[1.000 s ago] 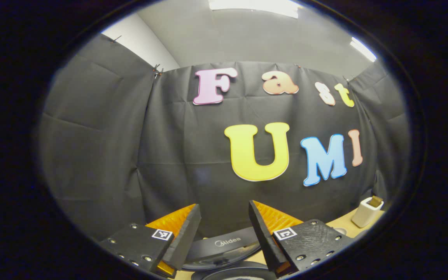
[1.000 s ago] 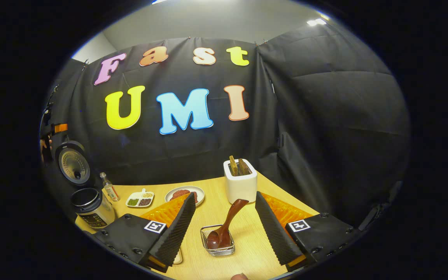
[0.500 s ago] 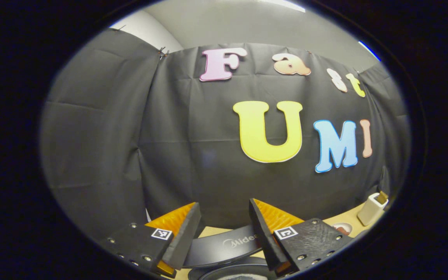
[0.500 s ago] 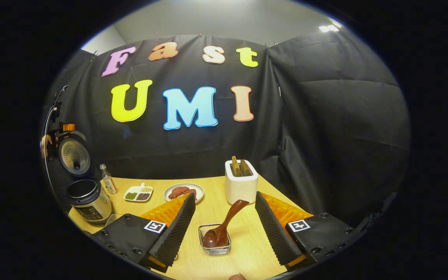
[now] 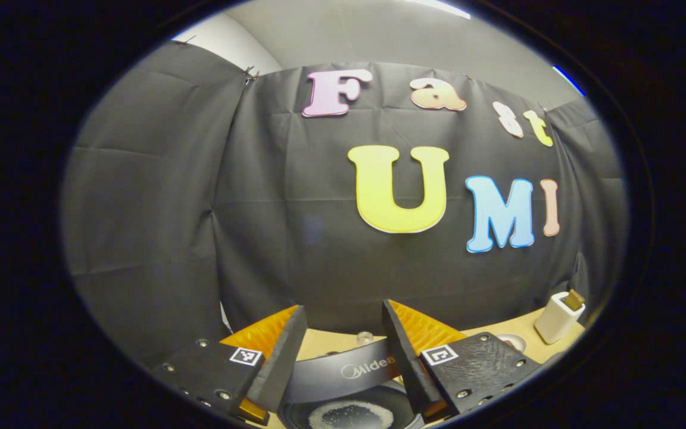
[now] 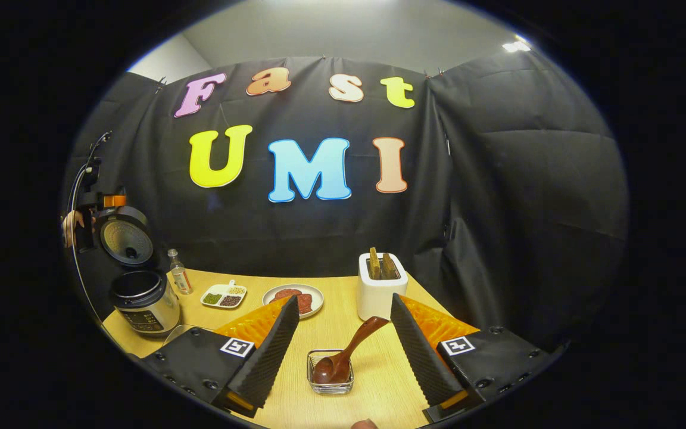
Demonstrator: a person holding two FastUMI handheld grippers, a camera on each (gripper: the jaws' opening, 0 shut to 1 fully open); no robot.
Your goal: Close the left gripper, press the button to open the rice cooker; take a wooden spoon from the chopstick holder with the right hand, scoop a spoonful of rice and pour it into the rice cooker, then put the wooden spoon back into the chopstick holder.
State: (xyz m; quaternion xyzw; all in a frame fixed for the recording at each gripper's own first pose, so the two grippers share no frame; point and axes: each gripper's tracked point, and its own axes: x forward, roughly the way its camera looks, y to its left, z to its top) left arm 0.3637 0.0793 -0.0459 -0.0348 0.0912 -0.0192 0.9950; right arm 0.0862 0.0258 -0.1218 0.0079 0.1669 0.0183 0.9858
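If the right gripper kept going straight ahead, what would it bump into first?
Probably the wooden spoon leaning in the small glass dish, right between the open right gripper. Behind it stands the white chopstick holder. Depth is hard to judge, so it might pass just above the spoon.

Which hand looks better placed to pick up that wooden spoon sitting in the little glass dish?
The right: its open tool has the wooden spoon lying straight ahead between its fingers, while the left tool sits over the rice cooker.
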